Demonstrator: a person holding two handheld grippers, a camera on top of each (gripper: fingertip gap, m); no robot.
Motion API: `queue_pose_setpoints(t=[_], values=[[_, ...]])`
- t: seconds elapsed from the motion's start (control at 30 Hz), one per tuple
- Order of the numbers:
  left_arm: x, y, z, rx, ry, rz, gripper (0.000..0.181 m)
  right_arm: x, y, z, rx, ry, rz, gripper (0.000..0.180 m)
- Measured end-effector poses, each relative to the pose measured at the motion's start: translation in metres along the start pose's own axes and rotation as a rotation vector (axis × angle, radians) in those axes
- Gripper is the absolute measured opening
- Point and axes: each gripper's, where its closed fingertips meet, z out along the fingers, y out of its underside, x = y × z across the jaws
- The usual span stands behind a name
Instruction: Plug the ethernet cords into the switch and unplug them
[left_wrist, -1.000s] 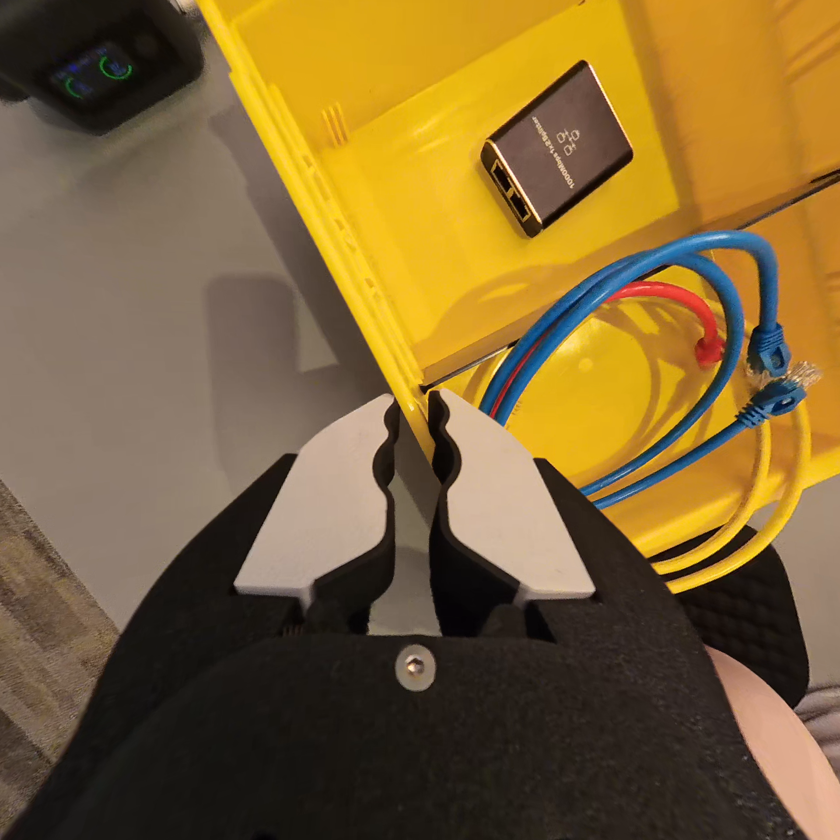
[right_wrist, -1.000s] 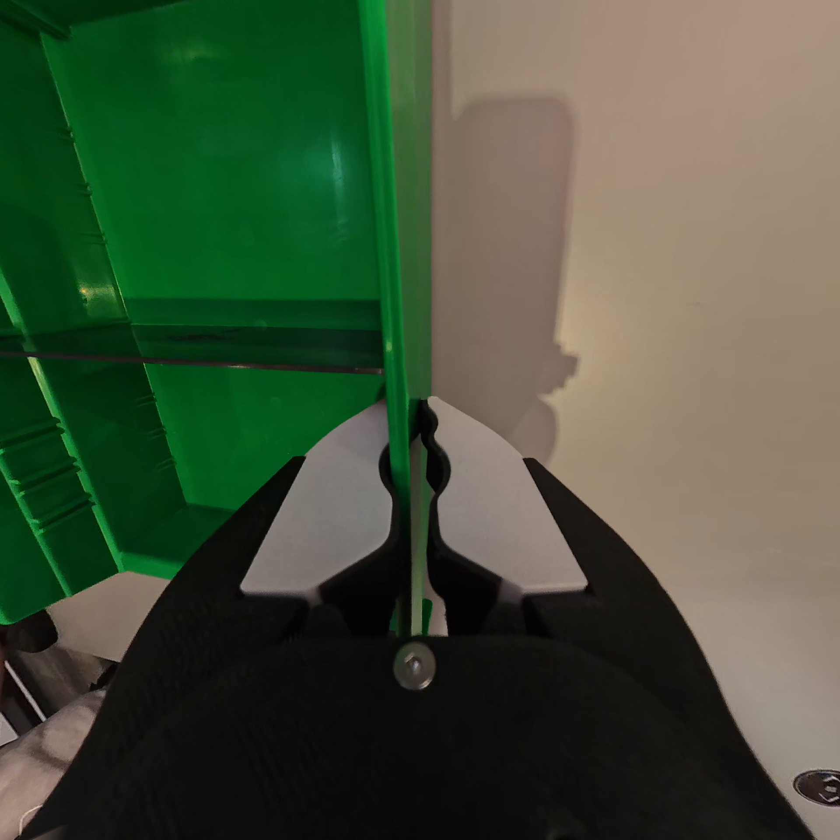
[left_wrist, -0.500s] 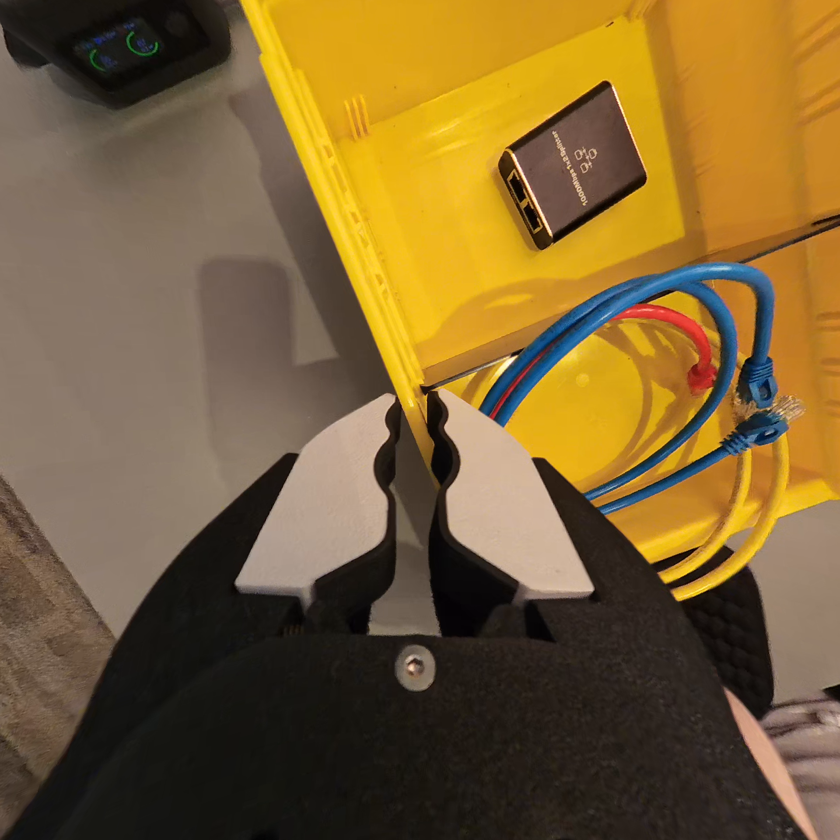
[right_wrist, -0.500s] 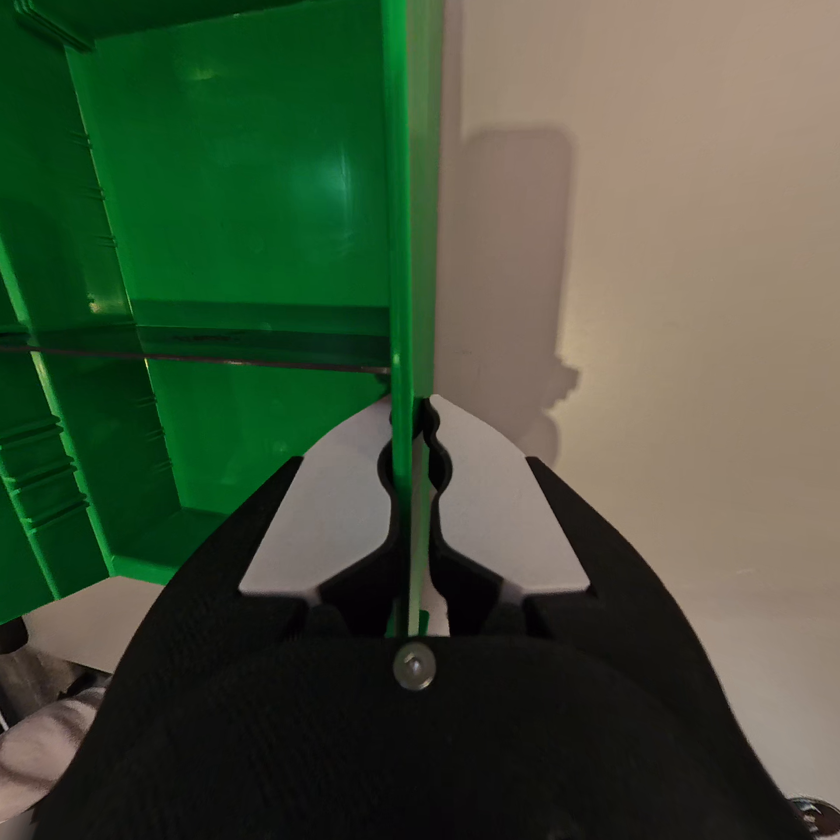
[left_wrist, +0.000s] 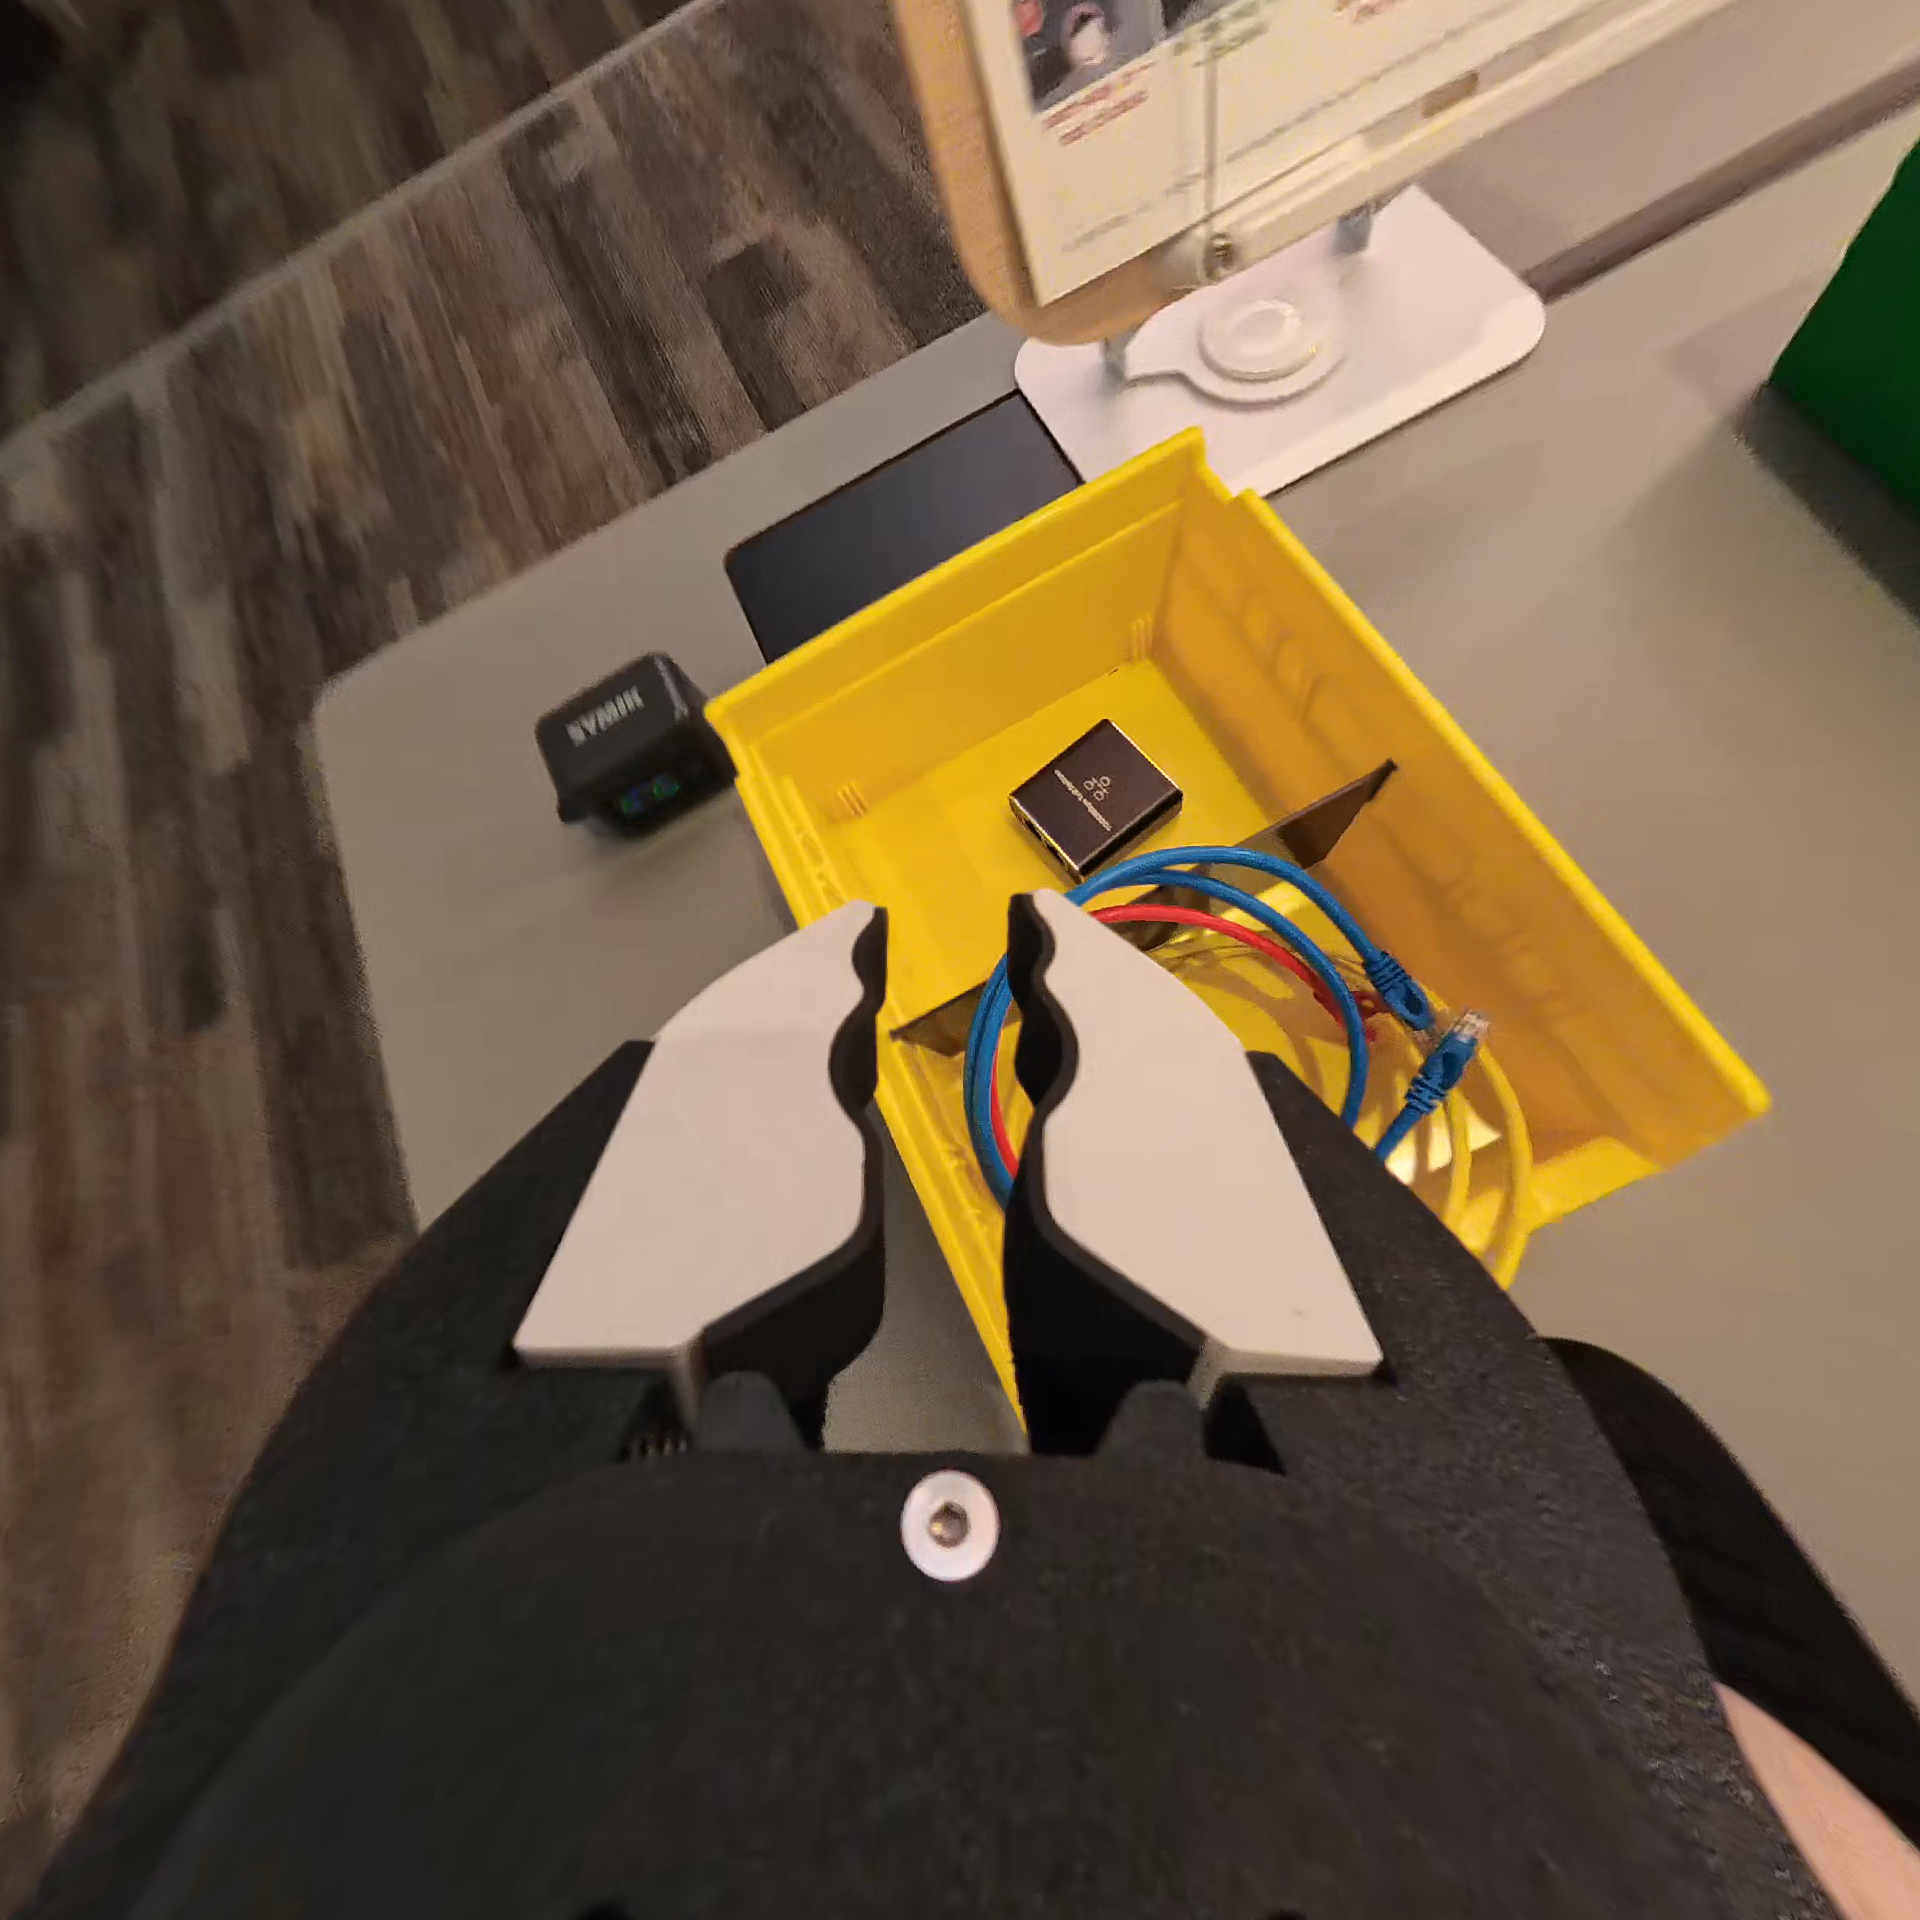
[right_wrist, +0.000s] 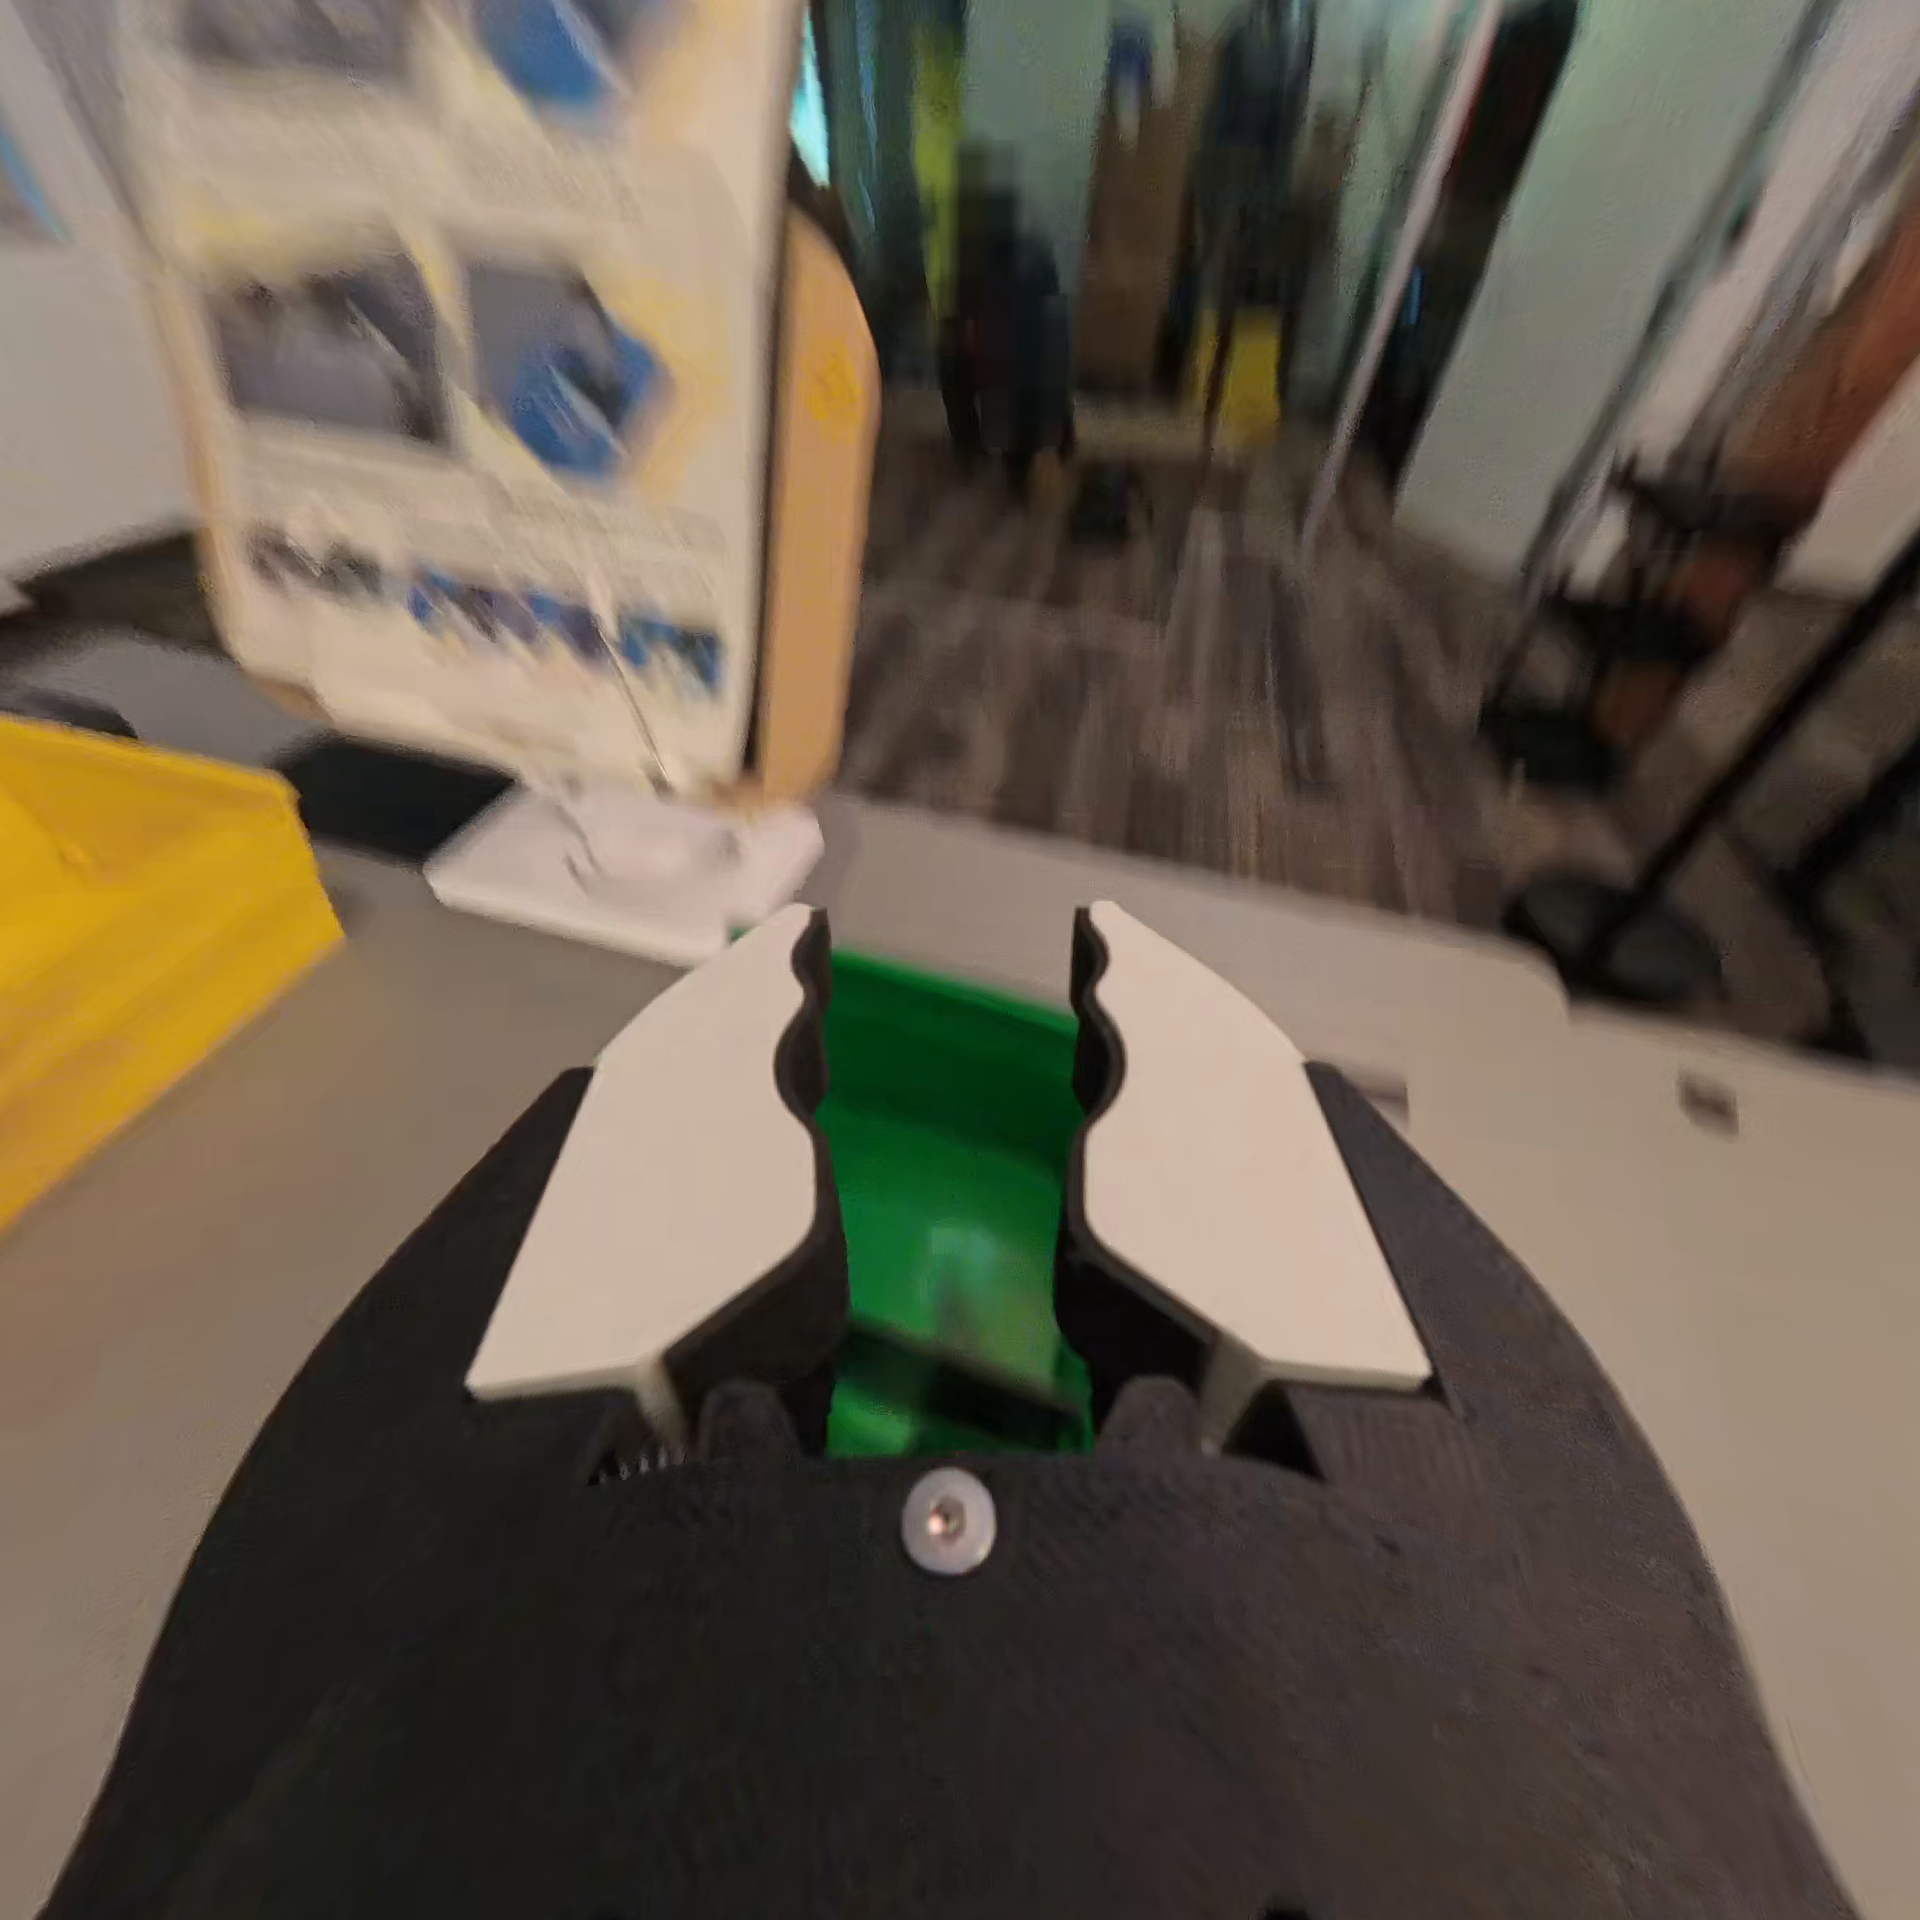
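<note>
The small black switch (left_wrist: 1094, 795) lies in the far compartment of the yellow bin (left_wrist: 1330, 665). Coiled blue cords (left_wrist: 1439, 1070), a red cord (left_wrist: 1247, 940) and a yellow cord (left_wrist: 1507, 1143) lie loose in the near compartment, none of them plugged in. My left gripper (left_wrist: 945, 912) is open and empty, held above the bin's left wall. My right gripper (right_wrist: 951, 914) is open and empty above a green bin (right_wrist: 945, 1143). The right wrist view is blurred.
A black device with green lights (left_wrist: 634, 753) and a flat black pad (left_wrist: 904, 551) lie beyond the yellow bin. A white stand (left_wrist: 1278, 343) holds a printed board. The green bin (left_wrist: 1860, 312) shows at the far right. The grey table (left_wrist: 1558, 582) ends at carpet on the left. About 55 centimeters separates my left fingertips from my right. To reach the small black switch (left_wrist: 1094, 795) in a straight line is about 20 centimeters for my left fingers, about 50 centimeters for my right.
Both grippers have opened, let go of the bin walls they were shut on, and lifted and tilted up, so both views now look across the table.
</note>
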Motion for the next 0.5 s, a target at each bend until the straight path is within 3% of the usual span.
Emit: queue_pose_setpoints(t=[0.03,0.13,0.5], values=[[0.007,-0.004,0.001,0.001,-0.009,0.059,0.021,-0.013,-0.025,-0.003,0.107,-0.023,-0.035,0.048],[0.029,-0.007,0.01,-0.045,-0.004,0.213,0.024,-0.039,-0.063,-0.003,0.305,-0.027,-0.145,0.063],[0.027,0.05,0.071,-0.395,0.043,0.371,0.031,-0.091,0.015,0.07,0.037,-0.216,-0.228,0.052]])
